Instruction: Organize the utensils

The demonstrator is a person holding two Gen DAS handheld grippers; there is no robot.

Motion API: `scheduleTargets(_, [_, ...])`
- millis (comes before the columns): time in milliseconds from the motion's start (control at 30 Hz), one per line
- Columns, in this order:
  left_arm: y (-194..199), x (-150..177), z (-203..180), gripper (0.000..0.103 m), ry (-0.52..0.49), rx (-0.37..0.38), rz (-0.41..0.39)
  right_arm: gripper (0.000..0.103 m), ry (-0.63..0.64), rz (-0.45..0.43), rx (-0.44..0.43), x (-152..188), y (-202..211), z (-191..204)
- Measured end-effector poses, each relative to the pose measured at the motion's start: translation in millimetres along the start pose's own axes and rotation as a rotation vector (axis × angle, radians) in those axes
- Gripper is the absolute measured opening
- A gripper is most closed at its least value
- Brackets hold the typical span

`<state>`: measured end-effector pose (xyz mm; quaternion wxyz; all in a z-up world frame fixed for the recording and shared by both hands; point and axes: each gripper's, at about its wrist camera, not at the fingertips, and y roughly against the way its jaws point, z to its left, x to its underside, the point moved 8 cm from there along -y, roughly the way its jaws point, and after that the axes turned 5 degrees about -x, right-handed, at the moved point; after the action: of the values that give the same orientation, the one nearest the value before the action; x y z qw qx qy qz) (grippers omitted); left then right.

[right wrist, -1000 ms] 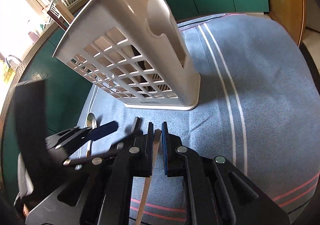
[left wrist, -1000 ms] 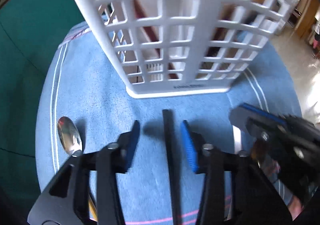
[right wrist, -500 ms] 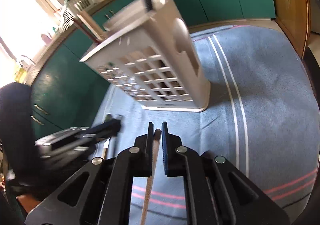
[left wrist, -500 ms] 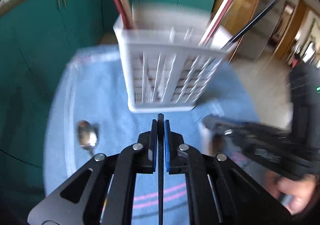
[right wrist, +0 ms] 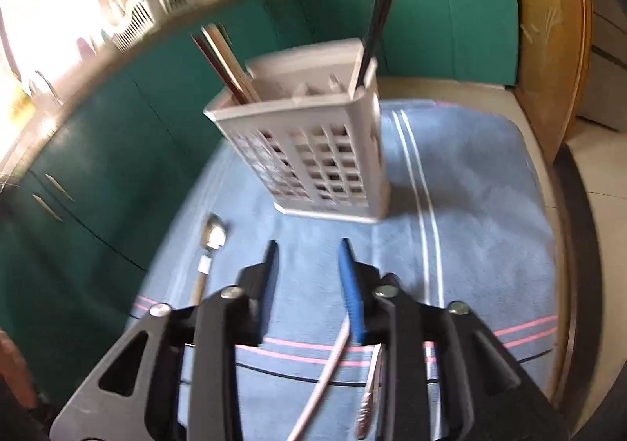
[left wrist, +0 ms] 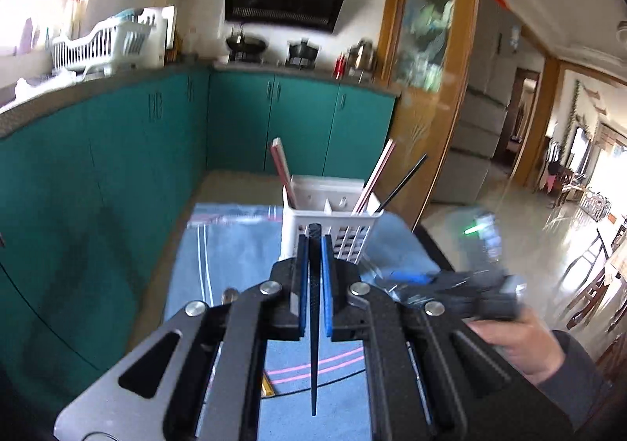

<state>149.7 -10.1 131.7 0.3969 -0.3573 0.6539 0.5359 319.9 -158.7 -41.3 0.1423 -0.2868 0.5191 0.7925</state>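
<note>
The left gripper (left wrist: 314, 245) clenched a black chopstick (left wrist: 314, 323) at 6 o'clock from the white utensil caddy (left wrist: 331, 213) (on a blue towel (right wrist: 470, 182)). The right gripper's (right wrist: 307, 253) fingers had just been opening, nothing pressed between them, a pale chopstick (right wrist: 325, 382) lying below.

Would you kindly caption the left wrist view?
Left gripper clamps a black chopstick, facing the white utensil basket.

The utensil basket (right wrist: 313, 151) stands on the cloth (right wrist: 482, 205), with chopsticks (right wrist: 225, 60) inside it. A spoon (right wrist: 213, 239) lies on the cloth, in front of the basket to the left. Nearer lies what seems another chopstick (right wrist: 325, 382). Cabinets (left wrist: 274, 119) stand behind.
</note>
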Motion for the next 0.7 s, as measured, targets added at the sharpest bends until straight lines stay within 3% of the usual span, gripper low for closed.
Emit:
scheduleTargets(167, [10.6,-8.2,0.3,0.006,0.006,-0.001,-0.086,0.033,-0.032,0.171,0.077,8.8,-43.7,-17.9])
scheduleTargets(333, [6.2,-14.9,2.7,0.006,0.008,0.006,-0.139,0.028,-0.068,0.227,0.096,5.3,-60.2,-22.3])
scheduleTargets(467, [-0.9,-14.9,13.1,0.006,0.022,0.012,-0.149,0.022,-0.069,0.269,0.182,7.2,-73.4,-25.2])
scheduleTargets(700, [-8.6,-17.9,24.3,0.006,0.025,-0.021,-0.17,0.021,-0.081,0.336,0.309,11.5,-93.3,-30.7])
